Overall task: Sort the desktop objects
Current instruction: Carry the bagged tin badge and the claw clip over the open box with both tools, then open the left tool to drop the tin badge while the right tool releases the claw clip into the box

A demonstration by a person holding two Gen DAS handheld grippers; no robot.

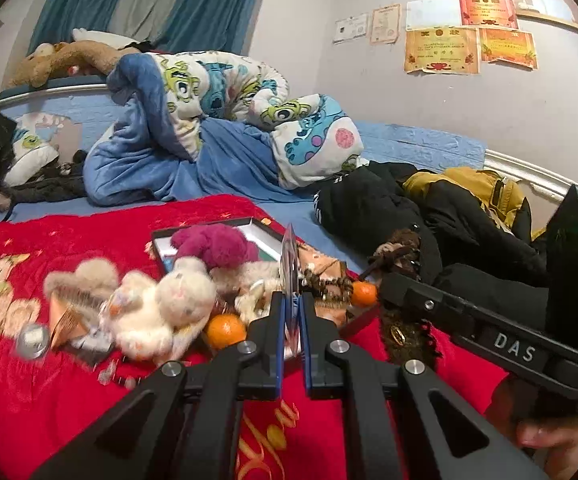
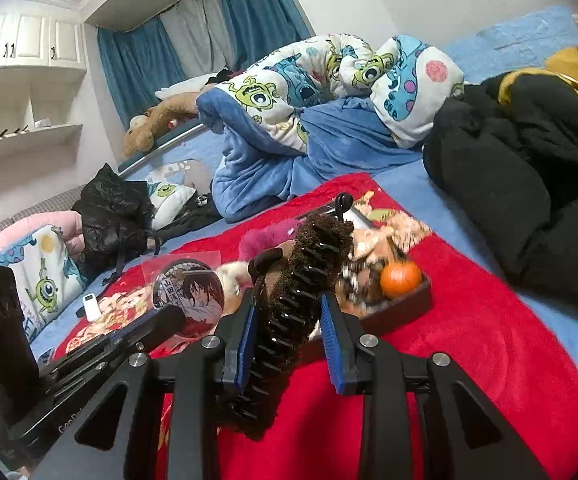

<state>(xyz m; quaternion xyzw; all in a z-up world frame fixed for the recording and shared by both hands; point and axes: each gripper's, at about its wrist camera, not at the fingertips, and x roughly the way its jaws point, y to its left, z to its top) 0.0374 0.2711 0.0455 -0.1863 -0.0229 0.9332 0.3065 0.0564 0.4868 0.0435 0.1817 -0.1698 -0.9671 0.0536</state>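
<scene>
My left gripper (image 1: pixel 292 300) is shut on a round anime badge in a clear sleeve (image 1: pixel 290 264), held edge-on; it shows face-on in the right wrist view (image 2: pixel 191 294). My right gripper (image 2: pixel 289 304) is shut on a brown furry hair claw clip with black teeth (image 2: pixel 289 308), also seen in the left wrist view (image 1: pixel 403 332). On the red blanket (image 1: pixel 49 400) lies a pile: white plush toys (image 1: pixel 161 304), a magenta plush (image 1: pixel 217 244), two oranges (image 1: pixel 226 330) (image 1: pixel 363 293), a beaded string (image 1: pixel 329 280). An orange (image 2: pixel 401 278) sits in a dark tray (image 2: pixel 405 312).
An open box lid (image 1: pixel 257 230) lies behind the plush pile. A silver ball (image 1: pixel 32 341) and foil wrappers (image 1: pixel 69 320) lie at left. A cartoon quilt (image 1: pixel 229 92) and black jacket (image 1: pixel 409 216) fill the bed behind. A white remote (image 2: pixel 91 306) lies at left.
</scene>
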